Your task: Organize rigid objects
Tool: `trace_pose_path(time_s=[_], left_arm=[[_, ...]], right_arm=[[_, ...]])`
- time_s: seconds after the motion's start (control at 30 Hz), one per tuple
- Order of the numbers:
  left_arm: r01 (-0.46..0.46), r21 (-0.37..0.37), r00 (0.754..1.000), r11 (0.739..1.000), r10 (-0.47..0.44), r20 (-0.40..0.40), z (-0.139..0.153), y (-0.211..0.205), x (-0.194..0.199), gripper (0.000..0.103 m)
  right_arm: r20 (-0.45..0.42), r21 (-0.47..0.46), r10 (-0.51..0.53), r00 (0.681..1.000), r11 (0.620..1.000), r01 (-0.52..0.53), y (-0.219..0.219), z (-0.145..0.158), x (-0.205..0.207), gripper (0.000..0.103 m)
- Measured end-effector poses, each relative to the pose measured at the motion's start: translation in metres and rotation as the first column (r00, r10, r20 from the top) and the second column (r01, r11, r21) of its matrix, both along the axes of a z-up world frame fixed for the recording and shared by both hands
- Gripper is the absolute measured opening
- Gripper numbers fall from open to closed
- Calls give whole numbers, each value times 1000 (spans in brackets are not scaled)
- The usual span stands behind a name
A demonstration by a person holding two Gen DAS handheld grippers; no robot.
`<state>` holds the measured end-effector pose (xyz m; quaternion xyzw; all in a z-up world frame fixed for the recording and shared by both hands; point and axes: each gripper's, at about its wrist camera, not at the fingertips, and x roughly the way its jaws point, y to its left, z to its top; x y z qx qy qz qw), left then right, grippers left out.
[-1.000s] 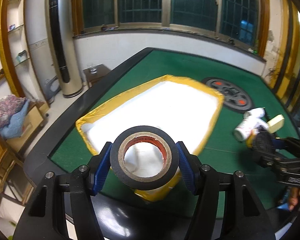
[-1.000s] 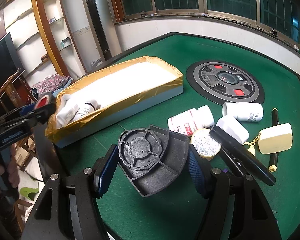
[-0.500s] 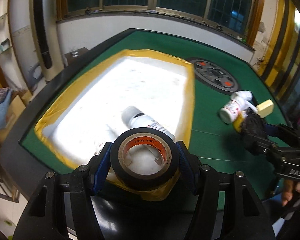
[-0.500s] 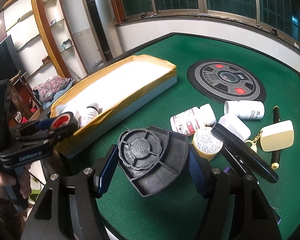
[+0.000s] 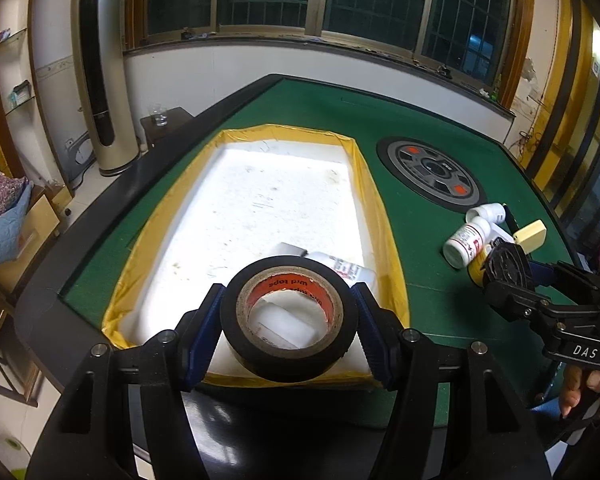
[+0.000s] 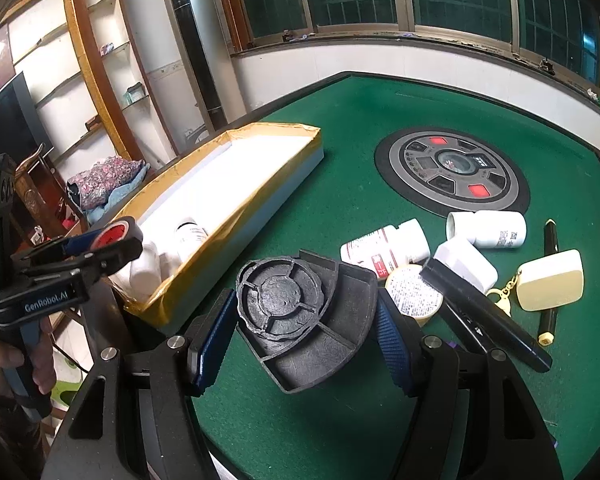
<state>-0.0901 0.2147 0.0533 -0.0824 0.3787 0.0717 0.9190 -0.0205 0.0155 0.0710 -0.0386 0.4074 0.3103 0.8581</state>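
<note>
My green felt table (image 6: 380, 420) carries the yellow-taped tray (image 5: 374, 216), a round control panel (image 6: 452, 168), white bottles (image 6: 486, 229), a black pen (image 6: 550, 280), and a cream keychain block (image 6: 550, 286).

The counter (image 6: 340, 184) was covered in matt green felt. The tape roll (image 5: 290, 316) was glossy black plastic around a cardboard core. The tray (image 5: 380, 216) was edged in shiny yellow tape. The black plastic part (image 6: 304, 320) looked rough and matt.
</note>
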Motion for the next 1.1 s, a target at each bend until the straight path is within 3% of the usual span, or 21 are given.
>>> trace_pose_path(time_s=[1.1], left_arm=[[-83, 8, 997, 996, 83, -2, -8, 37, -2, 62]], right_arm=[[49, -6, 98, 994, 995, -98, 55, 20, 17, 62]])
